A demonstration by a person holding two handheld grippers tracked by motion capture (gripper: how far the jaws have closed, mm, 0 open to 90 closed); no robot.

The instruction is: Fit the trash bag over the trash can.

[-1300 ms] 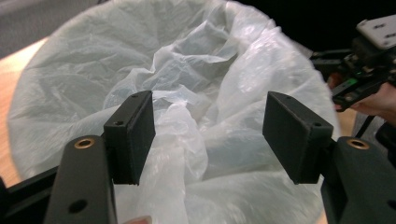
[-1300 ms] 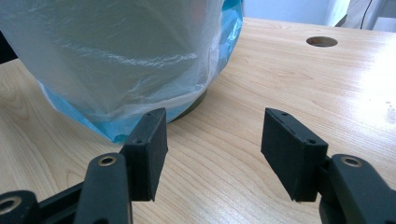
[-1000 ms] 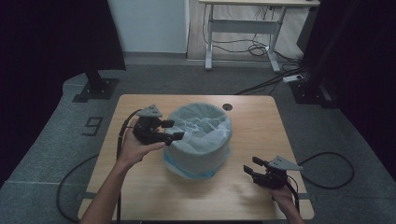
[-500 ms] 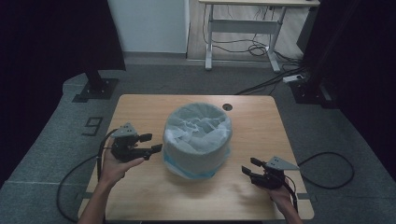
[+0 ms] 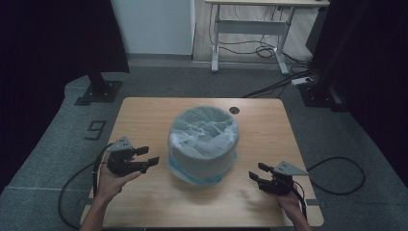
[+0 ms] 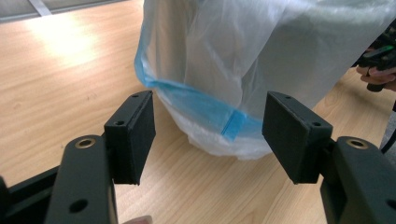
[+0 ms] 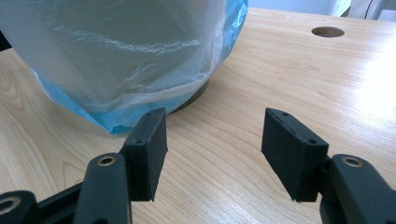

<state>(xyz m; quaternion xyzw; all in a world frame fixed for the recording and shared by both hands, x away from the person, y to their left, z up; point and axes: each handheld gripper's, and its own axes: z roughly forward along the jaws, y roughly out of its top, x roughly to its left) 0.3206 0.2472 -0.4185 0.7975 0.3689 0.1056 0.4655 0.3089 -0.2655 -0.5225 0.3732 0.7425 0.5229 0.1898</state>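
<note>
Both sets of jaws wide, empty, L gripper (image 5: 144,161) & R gripper (image 5: 257,176) flanking lined bin (image 5: 204,144); prob best grabbing loose blue hem low, evenly.

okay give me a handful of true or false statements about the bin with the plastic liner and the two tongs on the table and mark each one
1. The bin stands upright on the wooden table. True.
2. The left tongs grip the liner. False: they are open, beside the bin, holding nothing.
3. The right tongs are open and apart from the bin. True.
4. The liner has a red band. False: the band is blue.
5. The bin lies tipped on its side. False: it is upright.
</note>
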